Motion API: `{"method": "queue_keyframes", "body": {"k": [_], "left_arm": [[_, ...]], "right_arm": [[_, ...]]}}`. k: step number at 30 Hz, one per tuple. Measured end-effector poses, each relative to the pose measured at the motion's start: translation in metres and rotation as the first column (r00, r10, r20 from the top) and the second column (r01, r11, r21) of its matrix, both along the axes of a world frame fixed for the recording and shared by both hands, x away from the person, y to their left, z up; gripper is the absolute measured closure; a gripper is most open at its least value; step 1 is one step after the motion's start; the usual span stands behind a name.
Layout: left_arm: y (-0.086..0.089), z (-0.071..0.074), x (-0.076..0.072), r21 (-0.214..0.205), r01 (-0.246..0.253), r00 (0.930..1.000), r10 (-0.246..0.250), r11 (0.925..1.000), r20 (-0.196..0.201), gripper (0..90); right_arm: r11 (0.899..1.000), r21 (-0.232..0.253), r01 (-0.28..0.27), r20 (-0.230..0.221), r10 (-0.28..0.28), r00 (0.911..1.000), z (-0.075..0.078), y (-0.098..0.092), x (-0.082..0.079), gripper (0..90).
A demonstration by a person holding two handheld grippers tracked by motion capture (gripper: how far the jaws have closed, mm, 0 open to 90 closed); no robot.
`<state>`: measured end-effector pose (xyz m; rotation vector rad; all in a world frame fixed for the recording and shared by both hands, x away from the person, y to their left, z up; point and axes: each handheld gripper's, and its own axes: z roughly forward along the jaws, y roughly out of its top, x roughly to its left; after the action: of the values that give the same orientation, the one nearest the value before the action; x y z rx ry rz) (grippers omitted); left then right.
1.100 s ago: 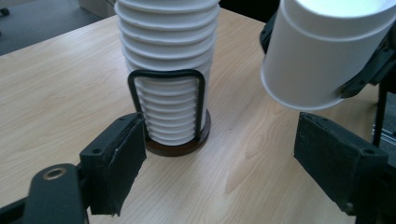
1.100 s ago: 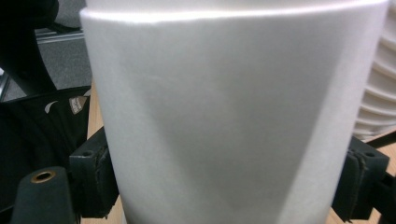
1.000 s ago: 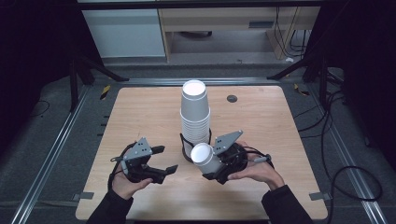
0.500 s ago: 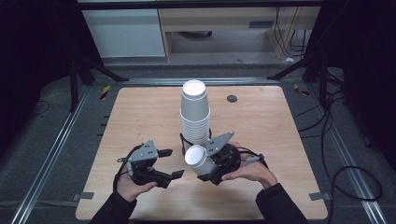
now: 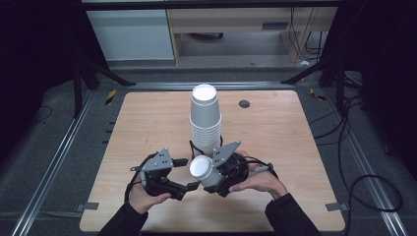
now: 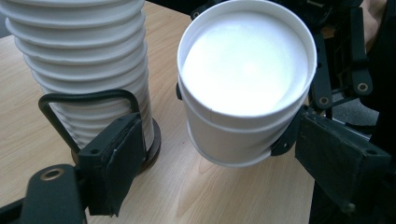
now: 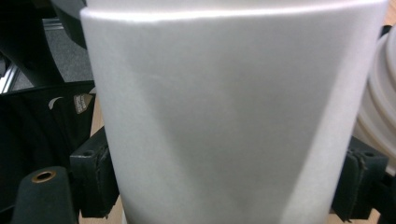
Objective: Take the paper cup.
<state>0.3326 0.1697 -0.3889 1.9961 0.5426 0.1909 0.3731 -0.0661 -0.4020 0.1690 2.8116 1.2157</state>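
Cup: a plain white paper cup (image 5: 201,169) lying tilted on its side above the near middle of the table (image 5: 147,123), its open mouth turned toward the left gripper (image 5: 189,187).
Cup's look: smooth matt wall, rolled rim, clean white inside; the left gripper view shows that inside and a faint seam below the rim (image 6: 243,60).
Right gripper: its two black jaws press on opposite sides of the cup's wall (image 7: 224,116), pinching it; from above it sits just right of the cup (image 5: 219,179).
Left gripper: jaws spread apart, one on each side of the cup's mouth; whether they touch it cannot be told.
Stack: a tall pile of white cups (image 5: 205,118) upright on a dark round base just behind the held cup; the left gripper view shows its ribbed rims (image 6: 84,70) and a black wire loop (image 6: 88,100) against it.
Hidden: the cup's bottom is covered by the right gripper; in the right gripper view the cup's top and bottom are cut off.
Hands: a hand (image 5: 263,179) on the right gripper, another (image 5: 142,196) on the left.
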Motion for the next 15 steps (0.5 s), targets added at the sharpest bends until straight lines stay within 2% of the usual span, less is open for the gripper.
{"method": "queue_keyframes", "body": {"k": [8, 15], "left_arm": [[-0.0047, 0.0006, 0.0015, -0.029, 0.019, 0.9997, -0.019, 0.9994, -0.014, 14.9], [-0.0091, 0.0001, 0.0023, -0.026, 0.022, 0.9997, -0.023, 0.9994, -0.011, 14.9]], "right_arm": [[1.000, -0.004, -0.014, -0.001, 0.014, 0.9999, -0.0011, 0.0050, -0.0009, 15.1], [1.000, -0.003, -0.020, -0.007, 0.020, 0.9998, -0.0020, 0.0092, -0.0012, 15.1]]}}
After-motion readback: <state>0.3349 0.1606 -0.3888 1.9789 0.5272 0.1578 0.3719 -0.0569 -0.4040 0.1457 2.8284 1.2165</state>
